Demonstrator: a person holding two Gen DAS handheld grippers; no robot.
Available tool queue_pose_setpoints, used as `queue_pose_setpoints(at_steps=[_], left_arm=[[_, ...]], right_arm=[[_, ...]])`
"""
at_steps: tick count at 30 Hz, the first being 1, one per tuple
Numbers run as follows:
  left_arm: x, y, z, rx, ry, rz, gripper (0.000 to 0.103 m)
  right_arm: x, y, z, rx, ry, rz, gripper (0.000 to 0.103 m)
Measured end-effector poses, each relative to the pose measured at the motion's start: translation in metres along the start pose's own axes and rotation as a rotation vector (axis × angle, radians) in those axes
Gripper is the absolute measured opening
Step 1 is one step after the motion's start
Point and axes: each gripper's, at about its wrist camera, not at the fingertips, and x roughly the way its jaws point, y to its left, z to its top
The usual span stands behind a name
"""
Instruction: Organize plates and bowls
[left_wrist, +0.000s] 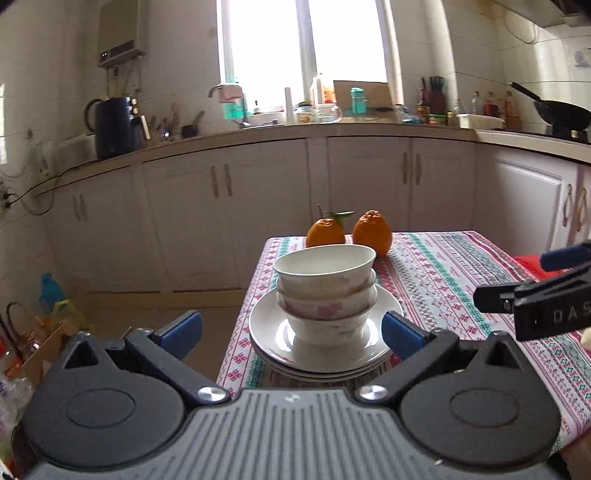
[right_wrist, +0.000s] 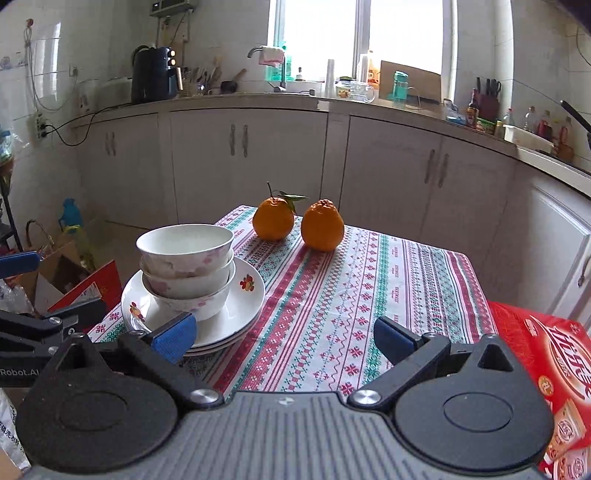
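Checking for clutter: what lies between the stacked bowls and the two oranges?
Nothing: only bare patterned tablecloth separates the stacked bowls from the oranges, clearest in the right wrist view.

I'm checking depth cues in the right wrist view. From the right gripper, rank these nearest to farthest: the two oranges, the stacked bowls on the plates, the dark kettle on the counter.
1. Stacked bowls, front left on the tablecloth, just past the right gripper.
2. Two oranges, at the table's far edge; too close to rank apart.
3. Dark kettle, on the back counter, upper left.
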Motion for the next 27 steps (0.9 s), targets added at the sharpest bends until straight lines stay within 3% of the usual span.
queue_pose_setpoints(at_steps=[4, 14, 27], left_arm=[[-0.014, -0.006, -0.001, 0.001, -0.010, 0.032, 0.102], [-0.016, -0.013, -0.002, -0.042, 0.067, 0.087, 0.102], [-0.015, -0.010, -0.002, -0.071, 0.088, 0.095, 0.102]], right_arm=[[-0.011, 0.000, -0.005, 0.005, -0.014, -0.016, 0.103], [-0.023, 0.009, -0.011, -0.002, -0.032, -0.033, 0.103], [-0.024, 0.016, -0.010, -0.024, -0.037, -0.054, 0.103]])
